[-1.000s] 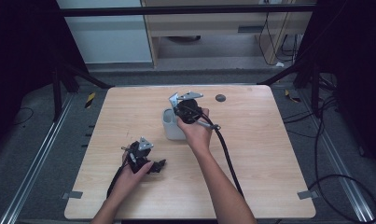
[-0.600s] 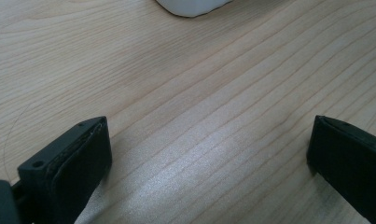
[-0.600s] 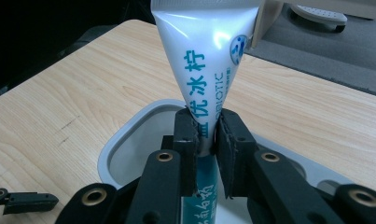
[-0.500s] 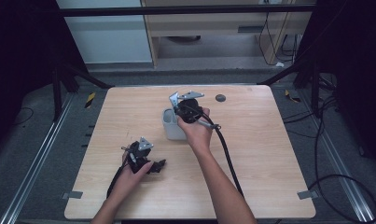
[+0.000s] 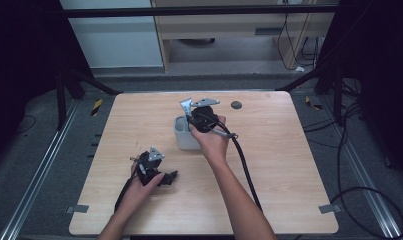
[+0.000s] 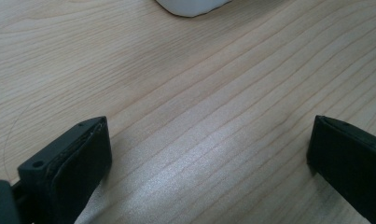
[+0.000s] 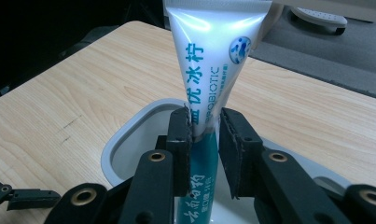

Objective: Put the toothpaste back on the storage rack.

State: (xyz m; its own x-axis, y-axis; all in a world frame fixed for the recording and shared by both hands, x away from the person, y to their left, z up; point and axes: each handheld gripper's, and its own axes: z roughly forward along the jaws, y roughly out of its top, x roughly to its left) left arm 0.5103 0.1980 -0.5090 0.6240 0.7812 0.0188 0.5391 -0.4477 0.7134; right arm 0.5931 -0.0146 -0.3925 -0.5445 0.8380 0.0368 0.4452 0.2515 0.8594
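A white and teal toothpaste tube (image 7: 209,60) stands nearly upright, its lower end inside a pale grey cup (image 7: 125,135) at the middle of the wooden table (image 5: 289,165). My right gripper (image 7: 205,126) reaches over the cup (image 5: 181,137) with the tube between its jaws. The jaws have just been opening: the left pad still lies against the tube and a thin gap shows at the right pad. My left gripper (image 5: 171,176) rests low on the table at the front left, jaws wide apart over bare wood (image 6: 209,154), with the cup's base (image 6: 190,5) just ahead.
A small dark round disc (image 5: 236,105) lies near the table's far edge, right of the cup. The right gripper's black cable (image 5: 246,170) trails back across the table toward the front. Metal rails and cables run along the floor on both sides.
Both hands have stayed where they were. No movement of the tube or cup is visible from above.
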